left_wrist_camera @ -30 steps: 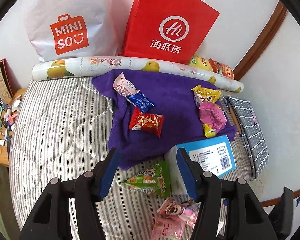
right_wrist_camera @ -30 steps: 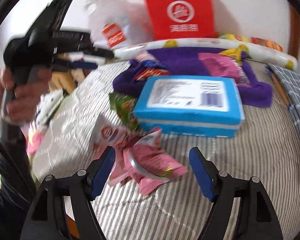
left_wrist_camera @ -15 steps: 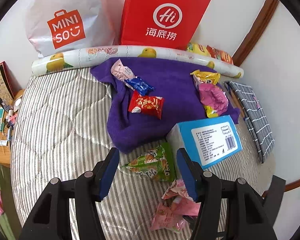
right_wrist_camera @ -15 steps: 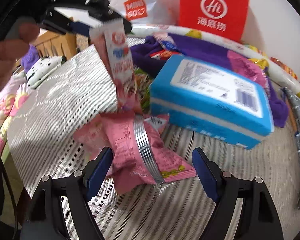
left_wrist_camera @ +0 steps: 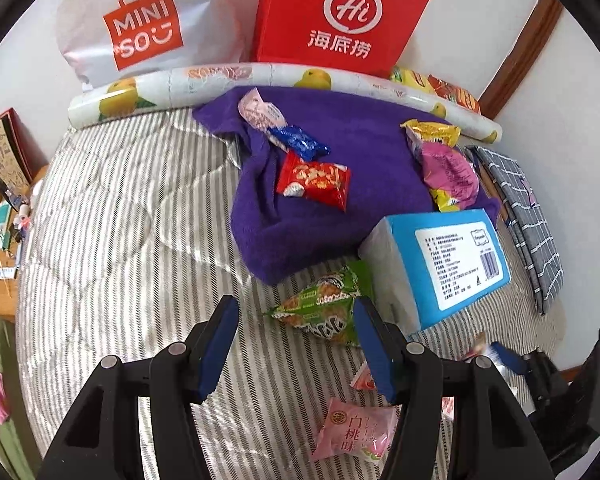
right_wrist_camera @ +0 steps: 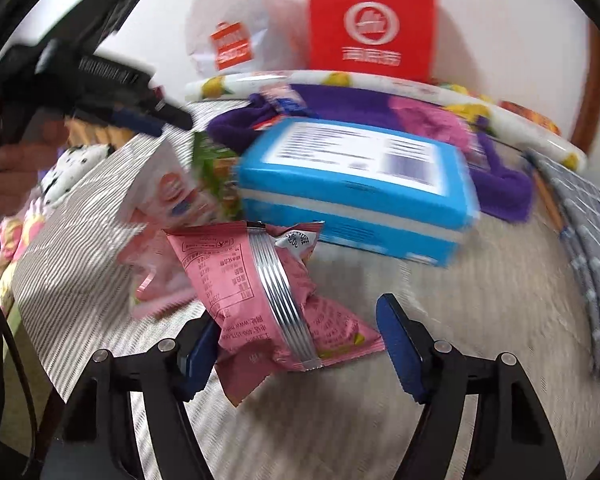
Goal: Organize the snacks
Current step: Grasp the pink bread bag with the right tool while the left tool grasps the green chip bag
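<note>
Snacks lie on the bed: a pink packet (right_wrist_camera: 276,292) sits between the right gripper's (right_wrist_camera: 304,340) spread fingers, hiding its left fingertip, while a green packet (left_wrist_camera: 324,308) lies just ahead of the left gripper's (left_wrist_camera: 296,336) open, empty fingers.

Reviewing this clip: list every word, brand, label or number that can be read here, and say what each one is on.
"MINISO": white plastic bag at the wall.
"Hi" with "海底捞" beneath: red paper bag.
"白桃味": pink snack packet near the left gripper.
Too small or blurred: white label and barcode on the blue box; print on the pink packet between the open right gripper's fingers; the other wrappers.
</note>
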